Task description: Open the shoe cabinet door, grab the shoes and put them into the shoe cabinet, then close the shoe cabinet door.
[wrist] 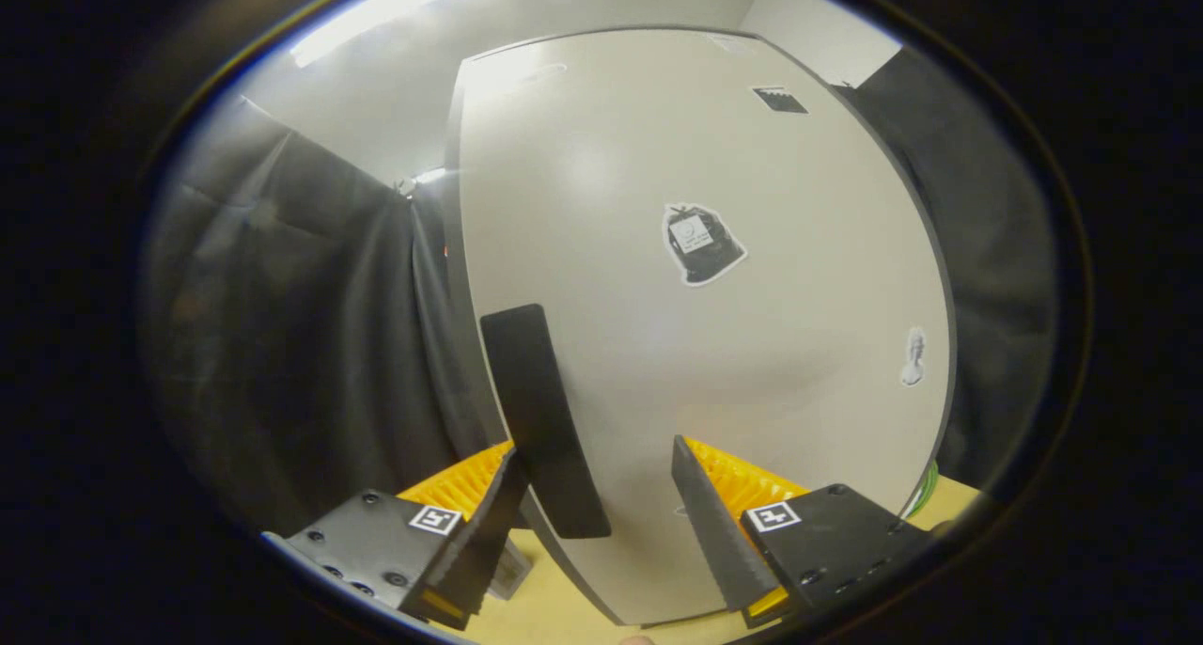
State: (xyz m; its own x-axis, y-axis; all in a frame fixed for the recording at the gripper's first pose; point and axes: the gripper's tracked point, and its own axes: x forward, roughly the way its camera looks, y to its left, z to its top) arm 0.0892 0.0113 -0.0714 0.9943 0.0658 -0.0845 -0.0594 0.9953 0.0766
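**A:** In the gripper view, which way does the shoe cabinet door (695, 325) stand?

**B:** Upright, its long axis running top to bottom. Its pale face is turned toward the camera and takes up most of the scene. The black handle (543, 424) is a flat strip, also long top to bottom, mounted close to the door's left edge.

**A:** And where is that handle against the gripper (592, 513)?

**B:** Between the two fingers, close to the left finger. That finger overlaps the door's left edge near the handle's lower end; whether it touches I cannot tell. The right finger lies over the door's face, apart from the handle. The fingers are spread, released, clenching nothing.

**A:** Counts?

**B:** One door, one handle, two fingers. Three stickers on the door: a dark one (700, 243) near its middle, a small dark one (779, 99) toward its top, a small pale one (913, 356) by its right edge. Black cloth (301, 344) hangs left of the door, and a light wooden surface (564, 607) lies below it.
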